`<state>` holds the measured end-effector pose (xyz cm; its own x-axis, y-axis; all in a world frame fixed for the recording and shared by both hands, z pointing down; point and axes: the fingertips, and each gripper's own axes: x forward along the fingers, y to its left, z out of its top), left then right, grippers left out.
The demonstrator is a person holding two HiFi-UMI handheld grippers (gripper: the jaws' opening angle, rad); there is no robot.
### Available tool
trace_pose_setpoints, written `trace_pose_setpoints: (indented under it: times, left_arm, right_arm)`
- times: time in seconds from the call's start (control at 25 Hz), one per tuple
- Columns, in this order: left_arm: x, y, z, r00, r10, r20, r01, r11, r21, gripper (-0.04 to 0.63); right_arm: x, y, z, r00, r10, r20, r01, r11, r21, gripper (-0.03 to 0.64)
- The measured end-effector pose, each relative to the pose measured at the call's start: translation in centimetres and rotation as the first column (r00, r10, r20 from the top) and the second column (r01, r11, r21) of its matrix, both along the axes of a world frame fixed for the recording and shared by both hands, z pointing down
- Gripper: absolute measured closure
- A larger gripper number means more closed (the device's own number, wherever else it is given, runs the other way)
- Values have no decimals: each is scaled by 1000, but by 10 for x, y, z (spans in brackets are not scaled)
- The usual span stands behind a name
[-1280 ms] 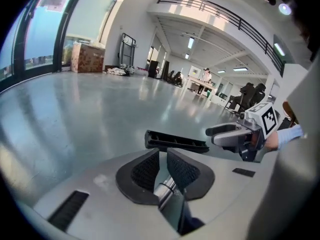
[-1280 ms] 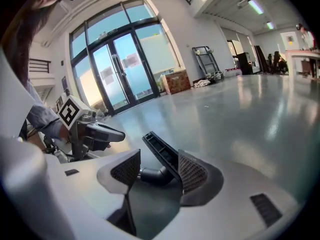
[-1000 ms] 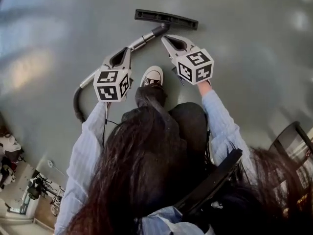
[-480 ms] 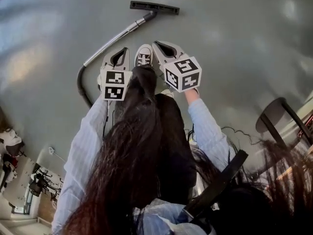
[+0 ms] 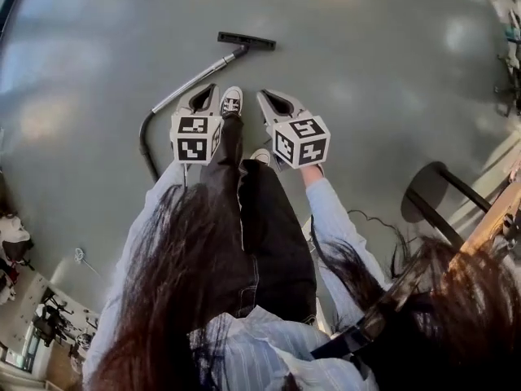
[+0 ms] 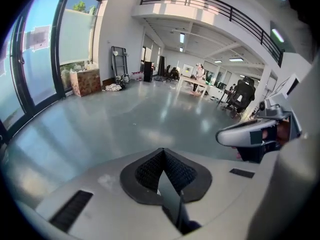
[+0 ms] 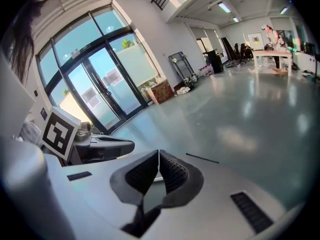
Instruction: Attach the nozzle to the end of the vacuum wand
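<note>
With left gripper (image 5: 210,89) and right gripper (image 5: 262,95) clenched empty, we risk our white shoe (image 5: 231,102) nudging the flat black nozzle (image 5: 246,41) off the silver metal wand (image 5: 195,78).

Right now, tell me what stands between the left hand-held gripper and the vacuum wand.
Nothing visible. The left hand-held gripper, shut and empty, hangs over the floor, the vacuum wand lying just beyond it; the person's shoe sits alongside.

1. The left gripper (image 5: 210,89) and right gripper (image 5: 264,95) have lifted well away from the thin silver metal vacuum wand (image 5: 195,78).
2. The flat black plastic nozzle (image 5: 246,41) now lies farther below them on the grey floor (image 5: 366,72).
</note>
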<state>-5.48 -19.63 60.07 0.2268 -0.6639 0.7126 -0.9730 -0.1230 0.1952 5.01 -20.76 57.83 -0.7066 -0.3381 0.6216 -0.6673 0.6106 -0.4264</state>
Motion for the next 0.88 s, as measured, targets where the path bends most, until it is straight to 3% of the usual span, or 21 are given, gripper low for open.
trace_pose_setpoints:
  times: [0.24,0.44,0.64,0.88]
  left_arm:
    - [27,57,-130,992,-76,-105,83,994,67,591]
    - [43,126,-230,989,-55,-138,75,988,137,591]
    - [31,180,-273,990,-63,-124,86,978,192,591]
    - [-18,246,-290,967,-134,-215,176,966,188,591]
  right_arm:
    - [19,65,-127,1000,-15,3,15,999,38,603]
    - [29,125,-207,1000,0,29,-2,999,54,603]
    - [20,165,-231,1000,12,13,-13,998,68,603]
    - [-31,214,-259,999,30,22,-33,993,111,603]
